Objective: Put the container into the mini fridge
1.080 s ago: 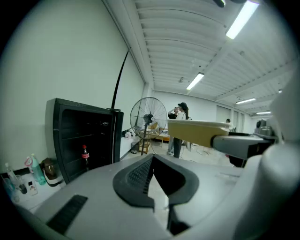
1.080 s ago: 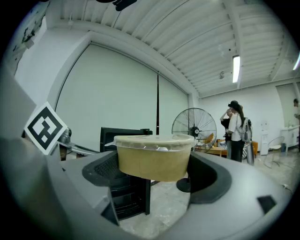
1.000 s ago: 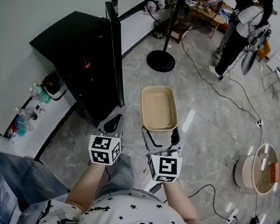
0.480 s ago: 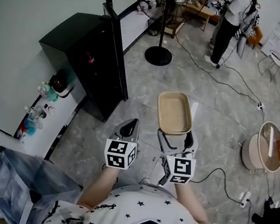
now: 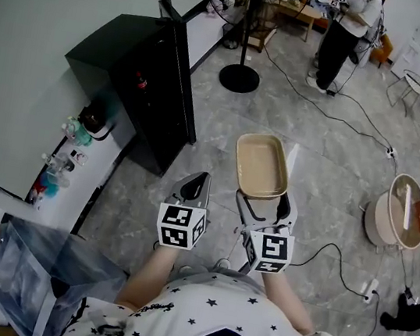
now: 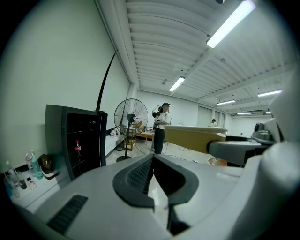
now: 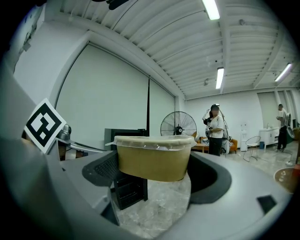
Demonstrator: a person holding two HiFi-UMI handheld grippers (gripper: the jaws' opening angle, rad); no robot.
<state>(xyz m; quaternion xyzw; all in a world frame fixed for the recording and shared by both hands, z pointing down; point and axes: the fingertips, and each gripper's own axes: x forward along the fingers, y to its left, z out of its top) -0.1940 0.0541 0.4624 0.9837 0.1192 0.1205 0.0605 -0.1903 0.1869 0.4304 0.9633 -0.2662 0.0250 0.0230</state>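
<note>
A tan rectangular container with a clear lid is held level above the floor, my right gripper shut on its near end. In the right gripper view the container fills the gap between the jaws. My left gripper hangs beside it on the left, shut and empty, jaws together. The black mini fridge stands against the left wall ahead of the left gripper, glass door closed, with a cola bottle visible inside.
A pedestal fan stands beyond the fridge. Cables run across the marble floor. A person stands at the back. A round cooker sits on the floor at right. Bottles line a low ledge at left.
The view has shifted slightly toward the fridge. Both grippers hold the same pose, the container still in the right one.
</note>
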